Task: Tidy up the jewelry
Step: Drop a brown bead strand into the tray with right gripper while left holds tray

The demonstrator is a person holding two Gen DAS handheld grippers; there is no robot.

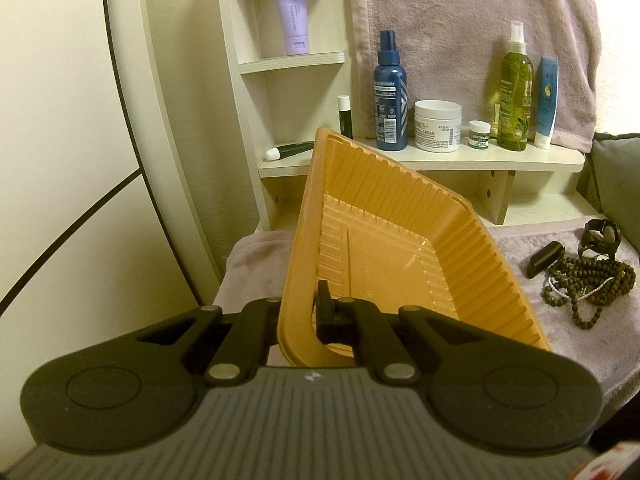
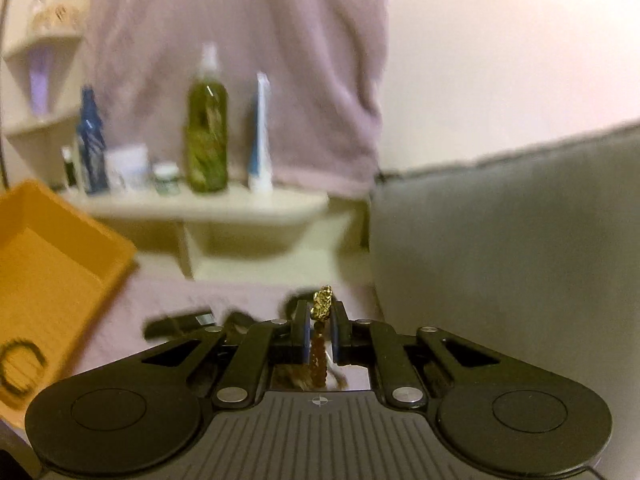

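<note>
Two hand-held grippers are at work over a desk covered by a pale pink towel (image 1: 600,344). The left gripper (image 1: 298,316) is clamped on the near rim of an orange plastic tray (image 1: 384,248), one finger inside the wall and the other outside it, and the tray is tilted up with its far corner raised toward the shelf (image 1: 440,162). To the right of the tray, near the right edge of the towel, lies a heap of dark bead strings (image 1: 588,284), with a small black flat piece (image 1: 546,259) just beside it and a black watch (image 1: 600,236) behind it, touching the beads. The right gripper (image 2: 321,314) has its fingers nearly together, pinching a small gold charm (image 2: 322,303) between the pads; a strand of amber beads (image 2: 318,360) hangs below the charm between the fingers. That view is blurred, but the tray (image 2: 60,264) shows at its left side, and a dark ring-shaped piece (image 2: 20,366) lies inside it near its near corner. On the shelf behind stand a blue spray bottle (image 1: 390,92), a white cream jar (image 1: 437,126), a small green-labelled pot (image 1: 479,134), a green spray bottle (image 1: 515,92) and a blue tube (image 1: 547,100). A grey cushion (image 2: 512,232) stands at the right edge.
</note>
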